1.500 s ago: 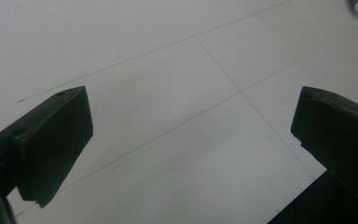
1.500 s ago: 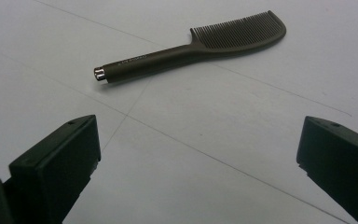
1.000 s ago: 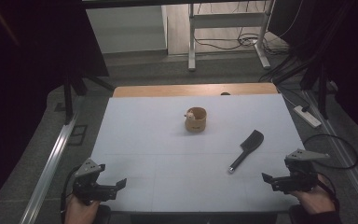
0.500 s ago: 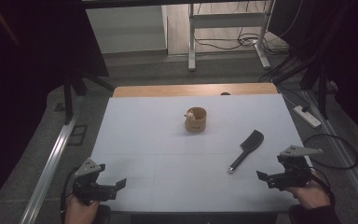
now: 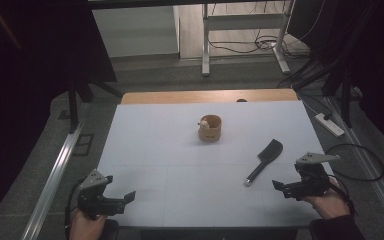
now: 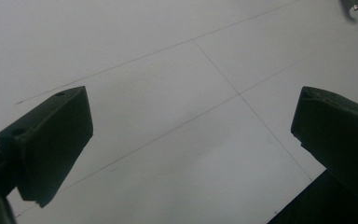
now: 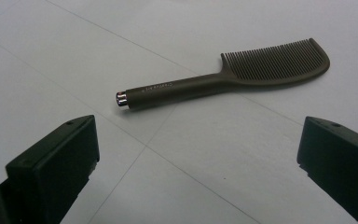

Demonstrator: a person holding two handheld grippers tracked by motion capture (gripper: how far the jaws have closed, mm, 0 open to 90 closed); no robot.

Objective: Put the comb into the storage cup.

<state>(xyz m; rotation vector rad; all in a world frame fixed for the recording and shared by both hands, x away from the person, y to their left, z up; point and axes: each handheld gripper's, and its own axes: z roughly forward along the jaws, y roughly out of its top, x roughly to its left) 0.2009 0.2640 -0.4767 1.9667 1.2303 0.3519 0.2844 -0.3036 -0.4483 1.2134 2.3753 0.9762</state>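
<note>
Near the front edge of the tabletop [image 5: 180, 200] the left gripper [image 5: 125, 198] and right gripper [image 5: 278, 186] rest spread and empty, the dark comb [image 5: 265, 160] lying just beyond the right one, the wooden cup [image 5: 210, 128] farther toward the back.

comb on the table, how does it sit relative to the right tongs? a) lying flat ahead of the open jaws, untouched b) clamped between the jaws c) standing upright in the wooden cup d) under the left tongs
a: in the right gripper view the comb lies flat on the table ahead of the right tongs, whose jaws stand wide apart with nothing between them.
</note>
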